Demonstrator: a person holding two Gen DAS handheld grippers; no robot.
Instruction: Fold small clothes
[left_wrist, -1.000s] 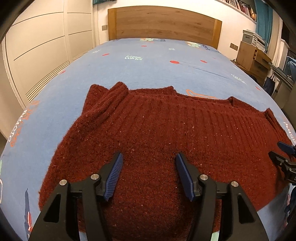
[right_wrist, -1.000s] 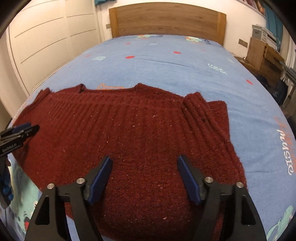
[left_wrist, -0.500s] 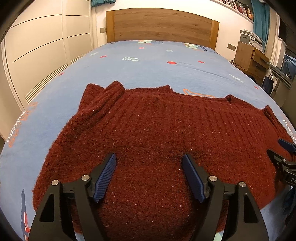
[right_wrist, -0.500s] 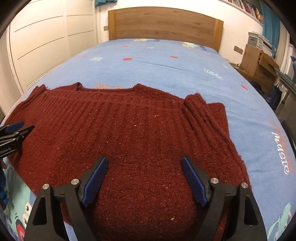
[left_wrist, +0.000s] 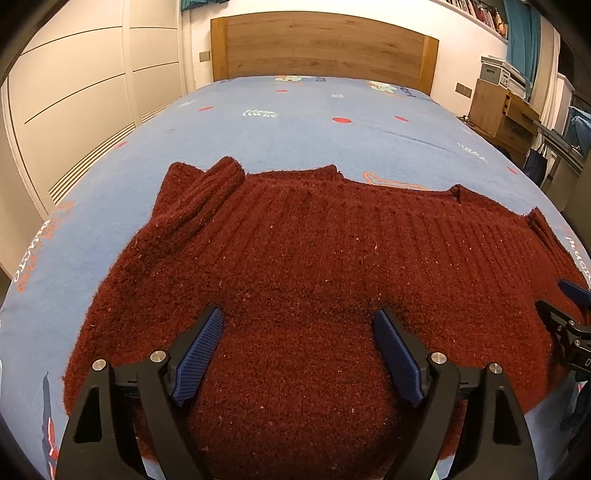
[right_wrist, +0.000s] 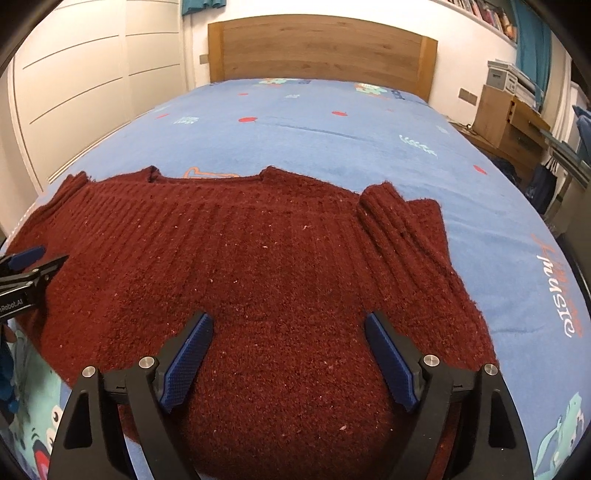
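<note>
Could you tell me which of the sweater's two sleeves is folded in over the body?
Both: the dark red knitted sweater's left sleeve and right sleeve lie folded inward.

Blue bedspread (left_wrist: 332, 122), wooden headboard (left_wrist: 325, 48)

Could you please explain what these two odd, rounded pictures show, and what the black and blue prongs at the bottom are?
There is no robot: a person holds a two-finger gripper in each hand, each with a fisheye camera looking along its fingers. One picture comes from the left gripper, the other from the right gripper. Both are open and hold nothing. A dark red knitted sweater lies spread flat on a bed with a blue printed cover, its sleeves folded in. Each camera also glimpses the other gripper at its edge.
</note>
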